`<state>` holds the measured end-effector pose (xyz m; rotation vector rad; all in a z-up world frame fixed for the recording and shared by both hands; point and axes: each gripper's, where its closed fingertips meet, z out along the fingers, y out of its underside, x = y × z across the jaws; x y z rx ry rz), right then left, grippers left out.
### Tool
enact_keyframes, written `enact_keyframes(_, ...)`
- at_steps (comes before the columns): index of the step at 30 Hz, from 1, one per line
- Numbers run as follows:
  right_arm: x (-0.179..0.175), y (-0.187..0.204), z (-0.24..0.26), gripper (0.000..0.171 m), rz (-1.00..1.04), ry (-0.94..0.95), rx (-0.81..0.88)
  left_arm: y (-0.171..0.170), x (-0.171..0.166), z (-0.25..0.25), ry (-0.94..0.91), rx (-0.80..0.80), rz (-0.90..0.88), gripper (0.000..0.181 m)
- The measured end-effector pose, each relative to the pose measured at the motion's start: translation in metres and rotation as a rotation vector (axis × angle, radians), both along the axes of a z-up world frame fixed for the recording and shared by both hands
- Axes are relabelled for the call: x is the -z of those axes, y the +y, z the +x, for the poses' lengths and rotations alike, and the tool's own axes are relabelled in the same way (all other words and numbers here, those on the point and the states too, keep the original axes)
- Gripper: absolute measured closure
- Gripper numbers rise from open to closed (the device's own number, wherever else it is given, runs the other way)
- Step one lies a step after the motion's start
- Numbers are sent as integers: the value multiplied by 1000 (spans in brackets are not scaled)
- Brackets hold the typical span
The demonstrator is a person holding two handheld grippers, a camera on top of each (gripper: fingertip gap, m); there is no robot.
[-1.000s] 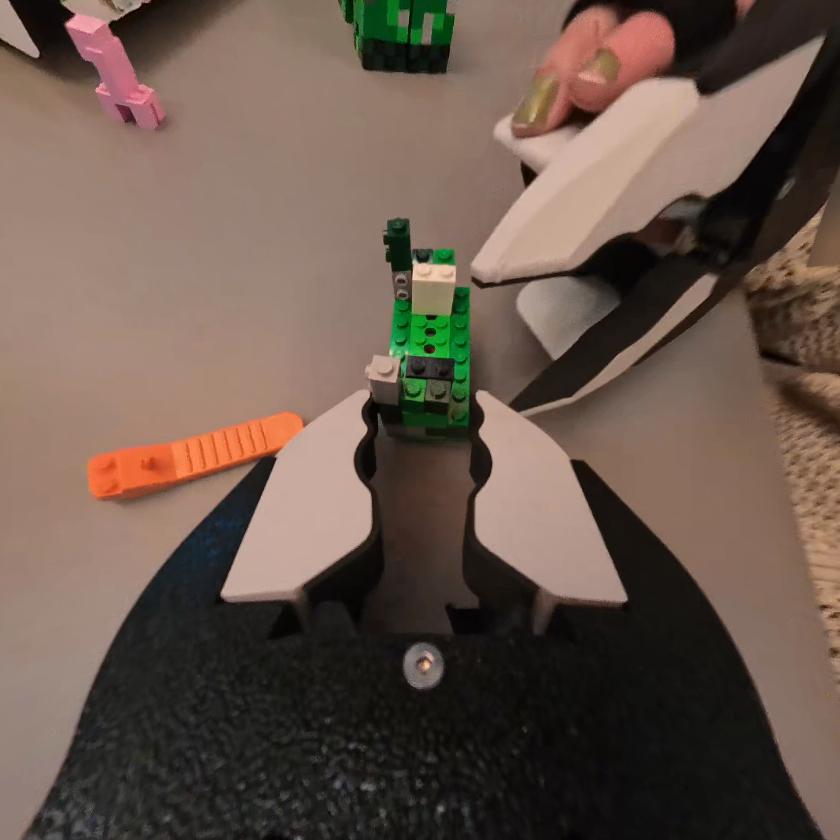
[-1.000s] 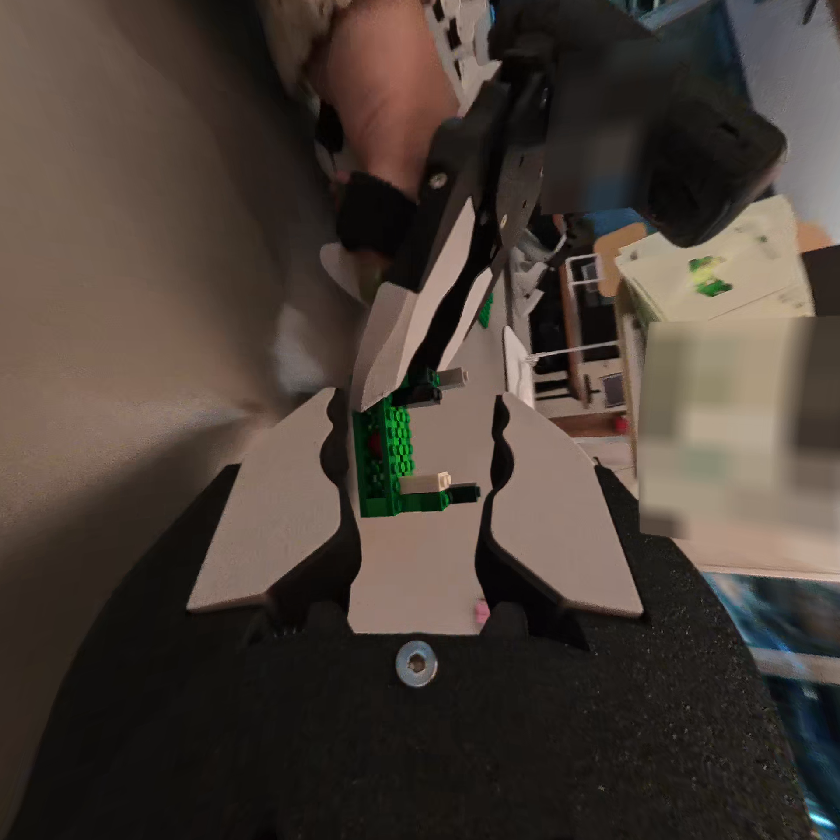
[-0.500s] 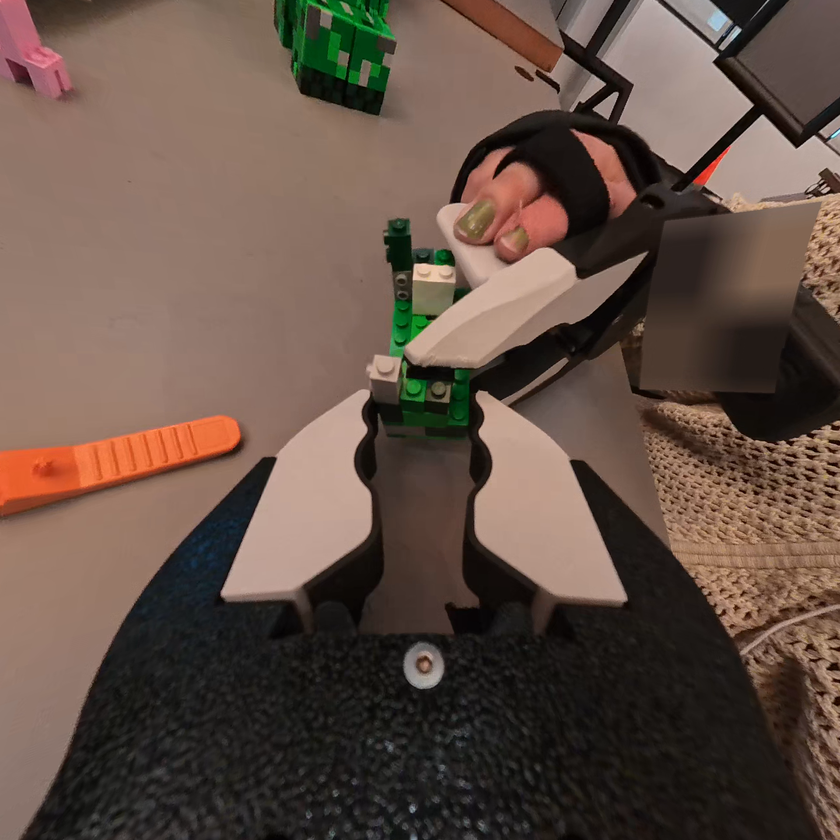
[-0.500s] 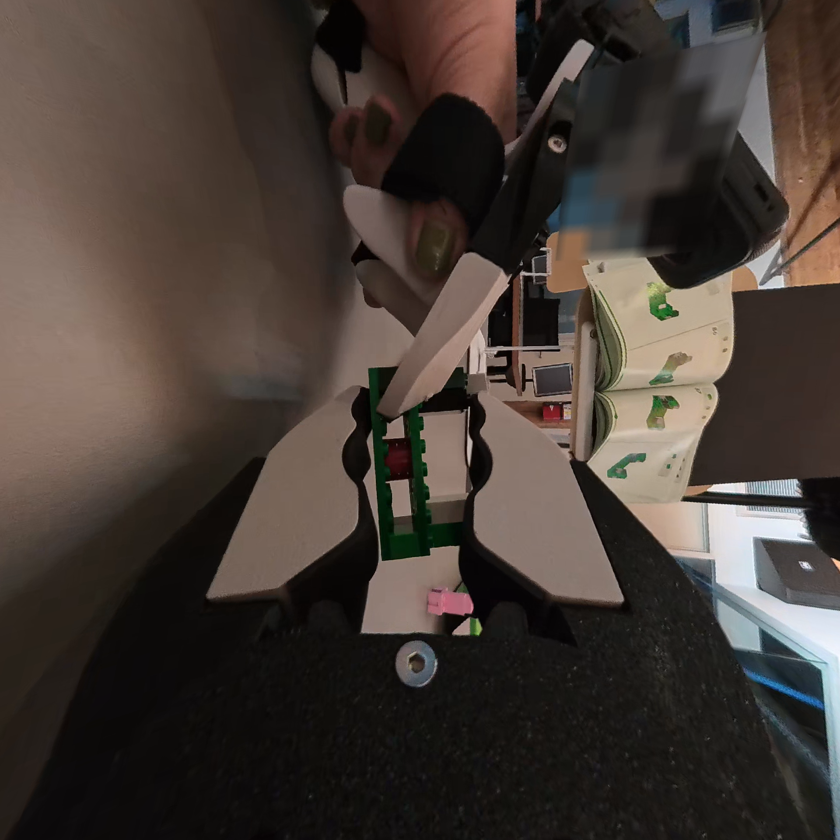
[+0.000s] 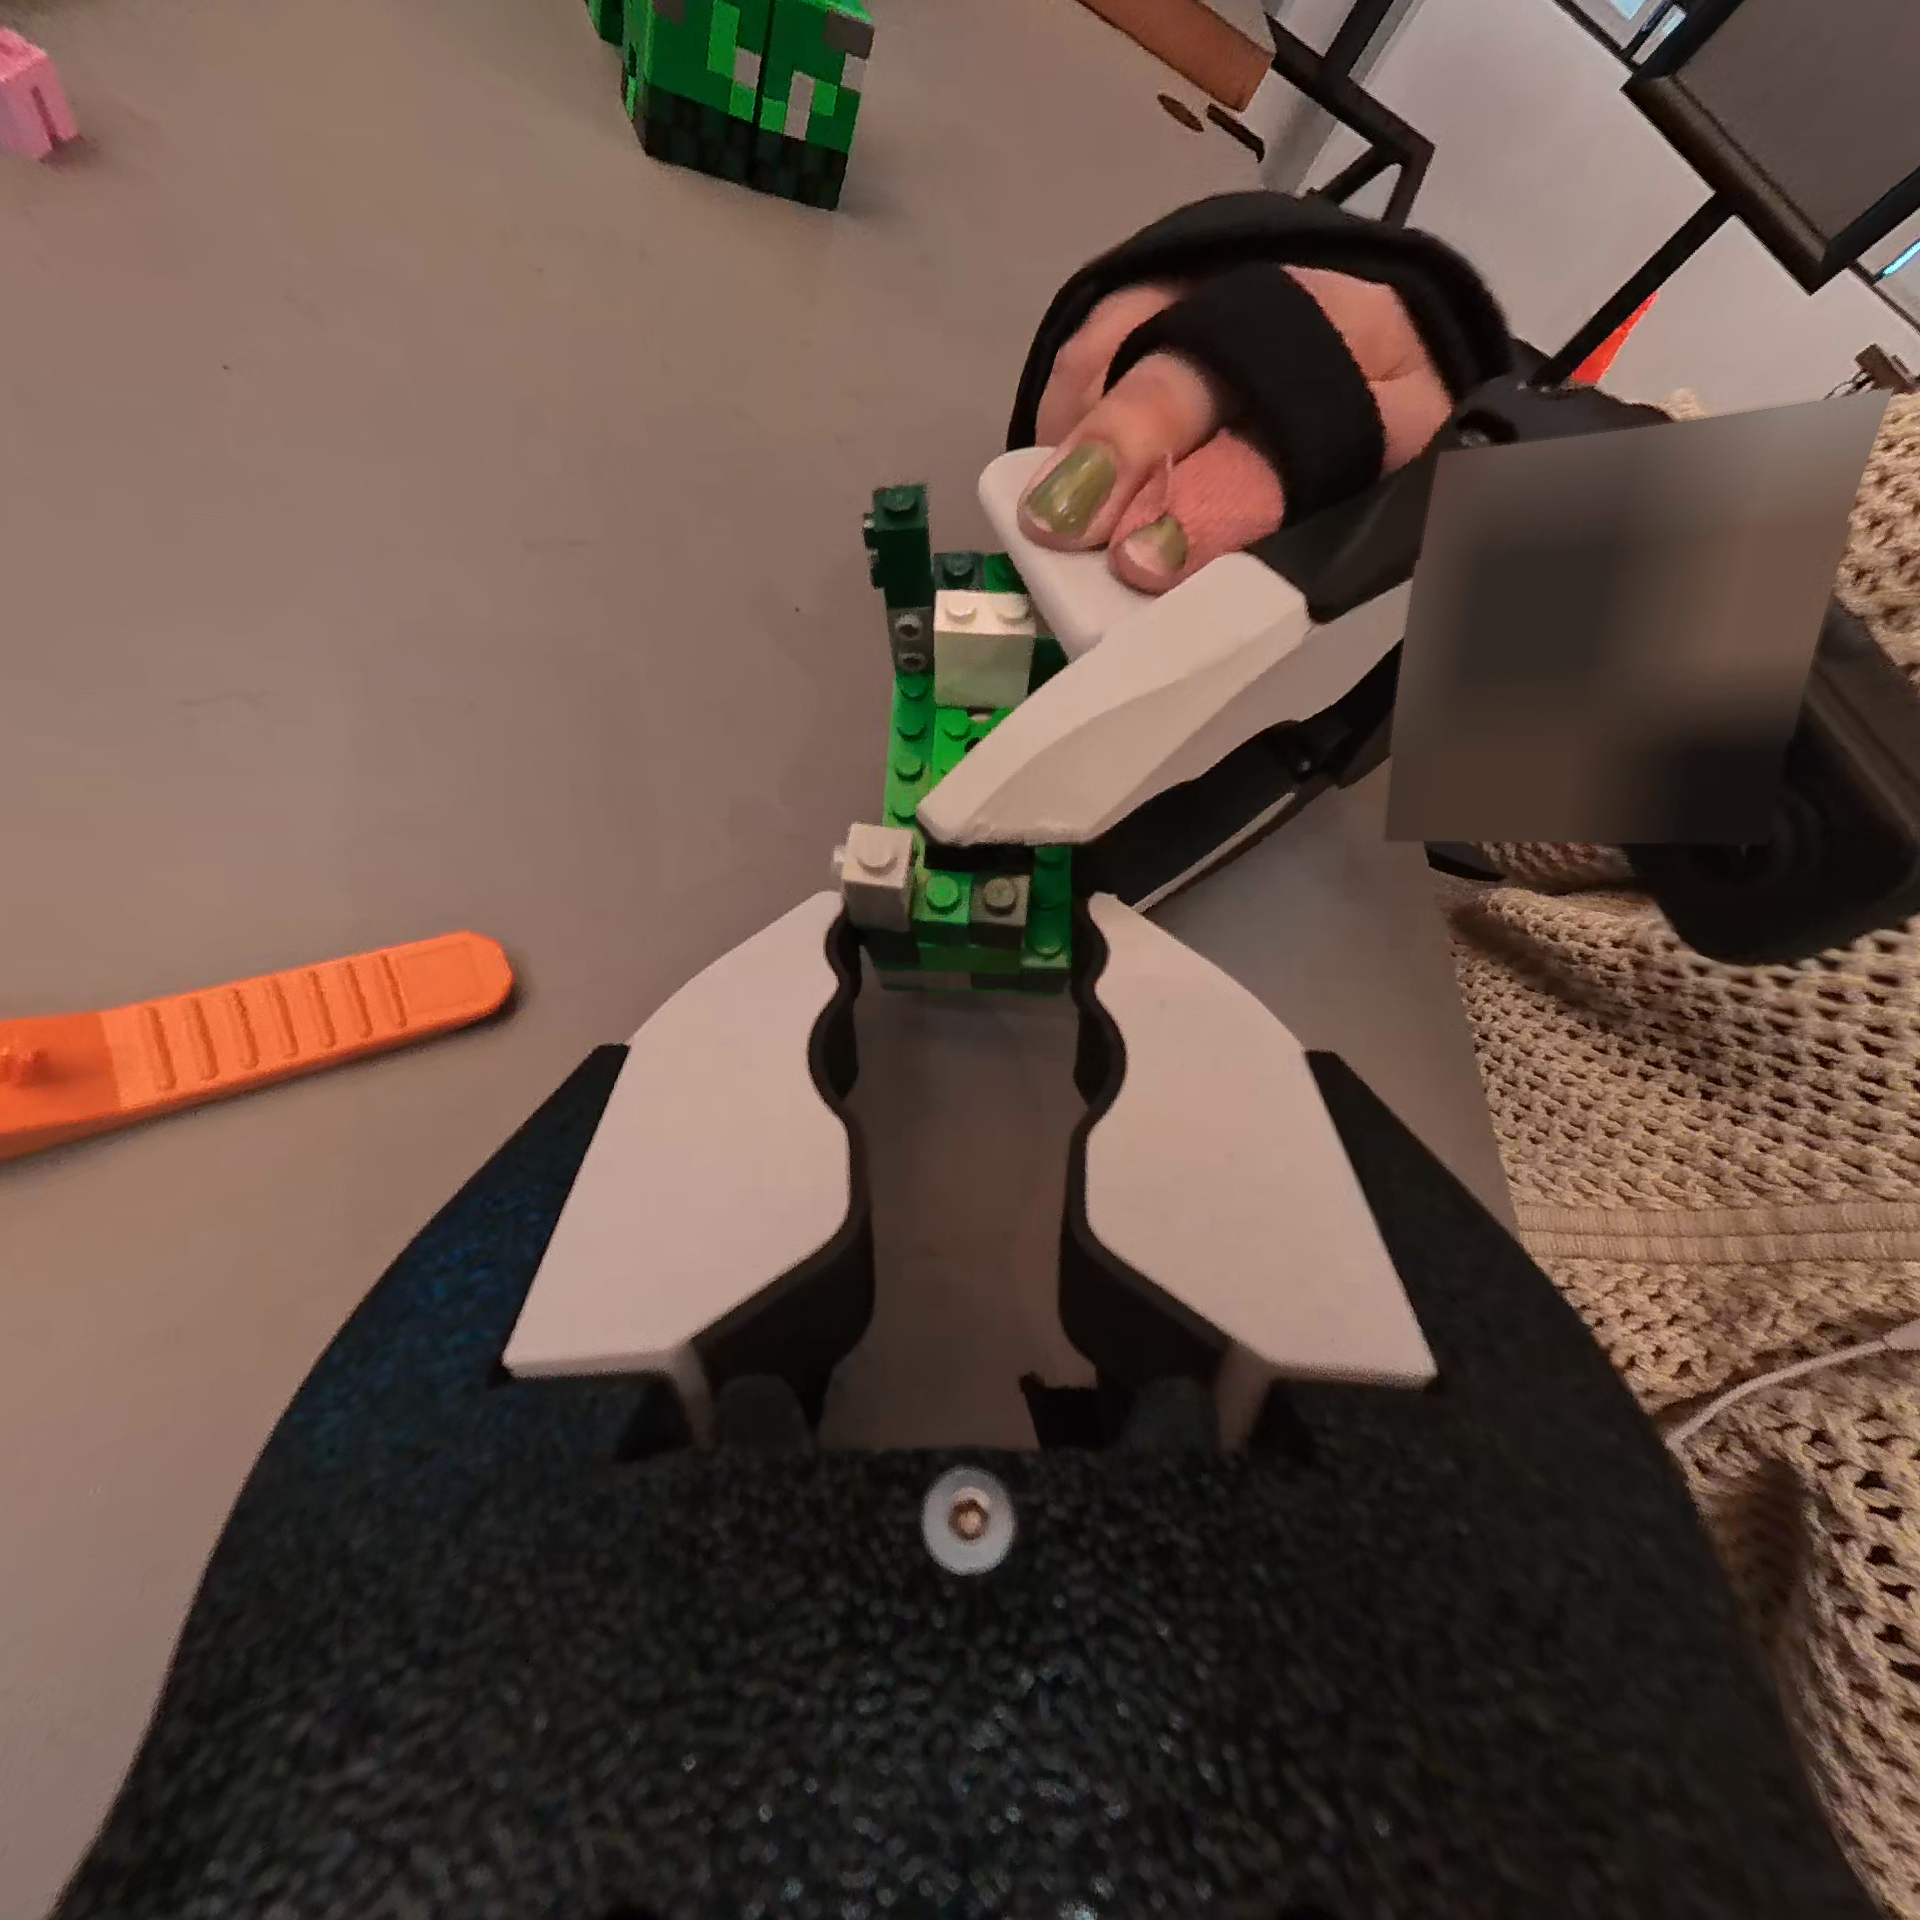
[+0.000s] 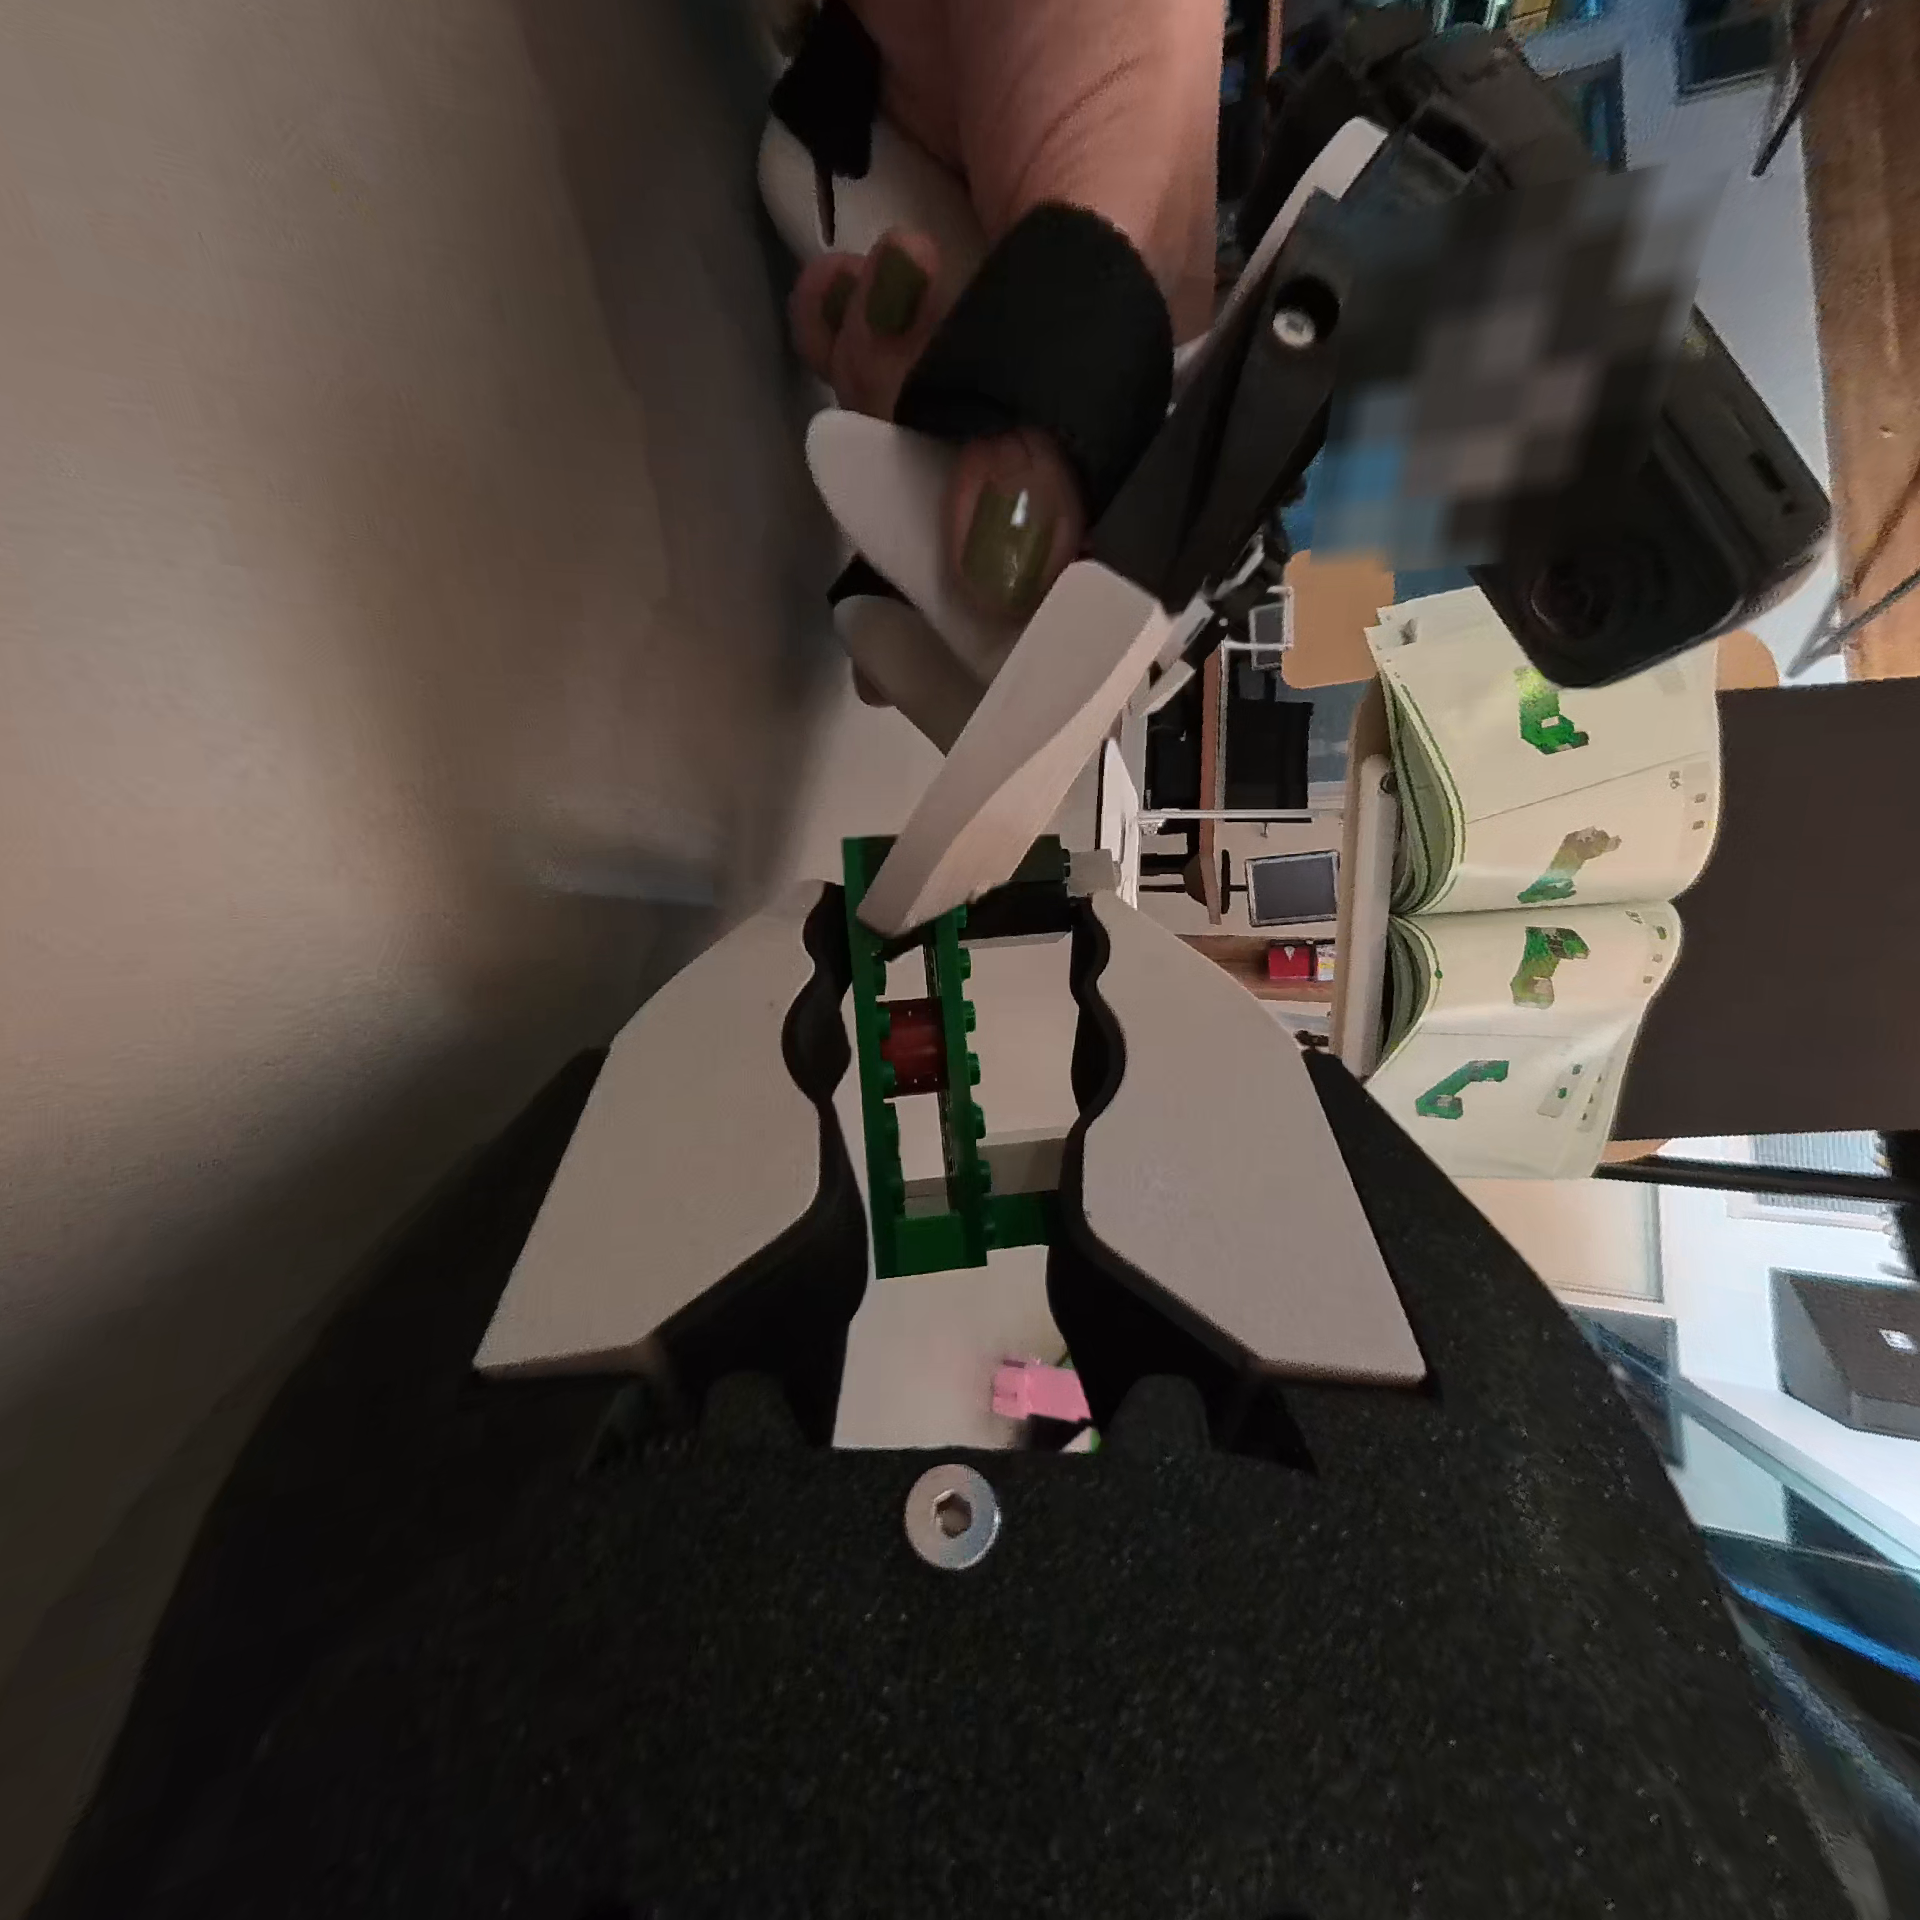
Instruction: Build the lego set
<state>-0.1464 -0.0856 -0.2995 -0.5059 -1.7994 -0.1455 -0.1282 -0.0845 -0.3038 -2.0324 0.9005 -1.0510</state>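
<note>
A green lego assembly (image 5: 920,727) with white, grey and dark bricks on top is held above the grey table (image 5: 416,520). My left gripper (image 5: 966,920) is shut on its near end. My right gripper (image 5: 1029,862) comes in from the right, one finger over the studs and one under the plate. In the right wrist view the assembly (image 6: 868,1143) lies lengthwise between the fingers of my right gripper (image 6: 956,904), which press its green plate and white brick. The left gripper's finger (image 6: 997,790) grips the far end there.
An orange brick separator (image 5: 260,1039) lies on the table at the left. A green block model (image 5: 748,94) and a pink lego figure (image 5: 31,104) stand at the far edge. An open instruction booklet (image 6: 1538,904) is behind. A knitted beige fabric (image 5: 1662,1143) is at the right. My left and right fingertips are right by each other.
My right gripper moved in from the upper right over the assembly and its fingers closed around it. My left gripper kept its hold and turned a little, so the background shifted left.
</note>
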Motion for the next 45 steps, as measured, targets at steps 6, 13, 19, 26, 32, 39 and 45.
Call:
enact_keyframes(6,-1,-5,1,131,-7,33,-31,-5,-22,-15,-71,13,60,135)
enact_keyframes(13,-6,-10,1,131,-22,69,-46,-7,-23,-22,-91,14,70,145)
enact_keyframes(19,-9,-13,2,131,-26,81,-51,-6,-21,-16,-66,26,117,155)
enact_keyframes(26,-11,-14,3,131,13,82,-53,-6,-22,-16,-82,28,122,155)
enact_keyframes(32,-8,-15,3,131,26,61,-61,-8,-18,-16,-64,37,107,155)
enact_keyframes(39,-18,-42,6,131,-257,93,-225,-26,-51,-25,-223,152,207,143)
enact_keyframes(45,-23,-18,6,131,-241,130,-105,-21,-50,-34,-245,115,160,133)
